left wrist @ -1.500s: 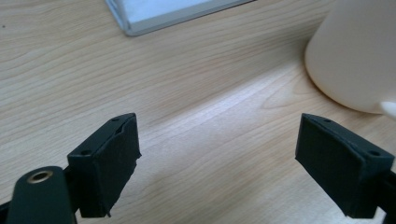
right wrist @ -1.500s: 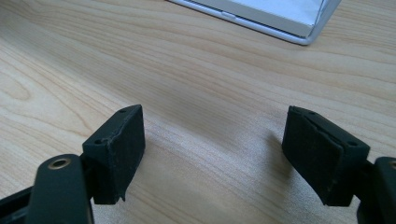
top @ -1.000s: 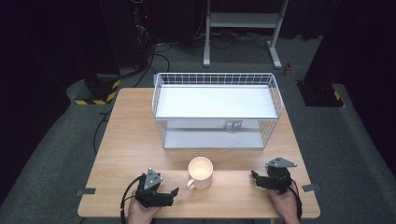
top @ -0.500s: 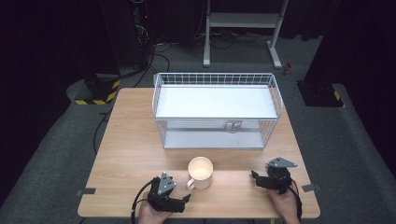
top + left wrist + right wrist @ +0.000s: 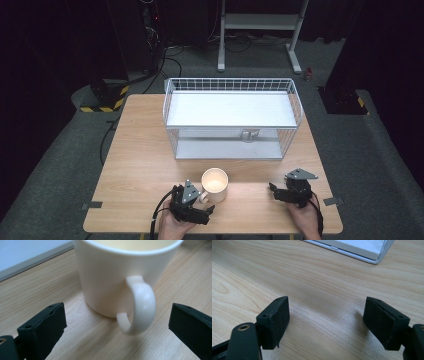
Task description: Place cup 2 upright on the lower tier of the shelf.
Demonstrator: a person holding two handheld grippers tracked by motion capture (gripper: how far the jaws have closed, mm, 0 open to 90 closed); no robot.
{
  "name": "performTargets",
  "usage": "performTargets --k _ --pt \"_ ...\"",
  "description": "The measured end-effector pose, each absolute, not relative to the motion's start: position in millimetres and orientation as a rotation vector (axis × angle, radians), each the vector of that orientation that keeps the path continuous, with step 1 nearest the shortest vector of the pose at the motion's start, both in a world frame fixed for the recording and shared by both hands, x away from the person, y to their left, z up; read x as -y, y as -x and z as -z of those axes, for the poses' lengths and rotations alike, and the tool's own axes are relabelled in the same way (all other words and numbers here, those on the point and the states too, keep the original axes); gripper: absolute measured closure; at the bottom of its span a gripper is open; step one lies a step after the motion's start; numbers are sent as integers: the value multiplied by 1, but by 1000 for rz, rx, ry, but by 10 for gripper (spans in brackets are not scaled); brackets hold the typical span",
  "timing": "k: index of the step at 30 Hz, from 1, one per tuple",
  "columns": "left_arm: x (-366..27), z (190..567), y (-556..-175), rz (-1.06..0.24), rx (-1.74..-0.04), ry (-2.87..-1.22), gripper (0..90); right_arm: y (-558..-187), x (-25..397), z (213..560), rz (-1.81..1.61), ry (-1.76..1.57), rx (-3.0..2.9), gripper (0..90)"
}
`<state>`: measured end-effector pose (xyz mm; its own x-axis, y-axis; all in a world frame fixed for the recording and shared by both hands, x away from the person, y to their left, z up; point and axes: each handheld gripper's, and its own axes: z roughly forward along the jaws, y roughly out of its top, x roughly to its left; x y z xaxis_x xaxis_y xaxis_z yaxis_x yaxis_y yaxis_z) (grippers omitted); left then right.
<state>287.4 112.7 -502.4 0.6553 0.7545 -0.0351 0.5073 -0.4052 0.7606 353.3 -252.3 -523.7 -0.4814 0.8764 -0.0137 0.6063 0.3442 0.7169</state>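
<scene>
A cream mug [image 5: 215, 184] stands upright near the front middle of the wooden table [image 5: 140, 165]. Its handle [image 5: 140, 306] points toward my left gripper [image 5: 204, 200], which sits just left of and below the mug. In the left gripper view the mug [image 5: 117, 270] is very close, and the handle lies between the wide-open jaws without touching them. My right gripper [image 5: 276, 192] rests open near the front right of the table. Between its jaws in the right gripper view [image 5: 325, 320] there is bare wood.
A white wire basket rack [image 5: 232, 117] with a flat white shelf stands across the back half of the table. Its base edge [image 5: 352, 252] shows in the right gripper view. Dark floor, cables and a metal stand [image 5: 260, 30] lie beyond the table.
My left gripper has moved right along the front edge, up to the mug's handle. The right gripper and the mug have stayed put.
</scene>
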Motion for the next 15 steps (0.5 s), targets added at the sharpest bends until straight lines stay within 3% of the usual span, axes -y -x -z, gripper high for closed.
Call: performTargets --k 15 --pt "-95 497 -303 -438 -976 -2087 0 -353 252 524 -925 -1300 -2216 218"
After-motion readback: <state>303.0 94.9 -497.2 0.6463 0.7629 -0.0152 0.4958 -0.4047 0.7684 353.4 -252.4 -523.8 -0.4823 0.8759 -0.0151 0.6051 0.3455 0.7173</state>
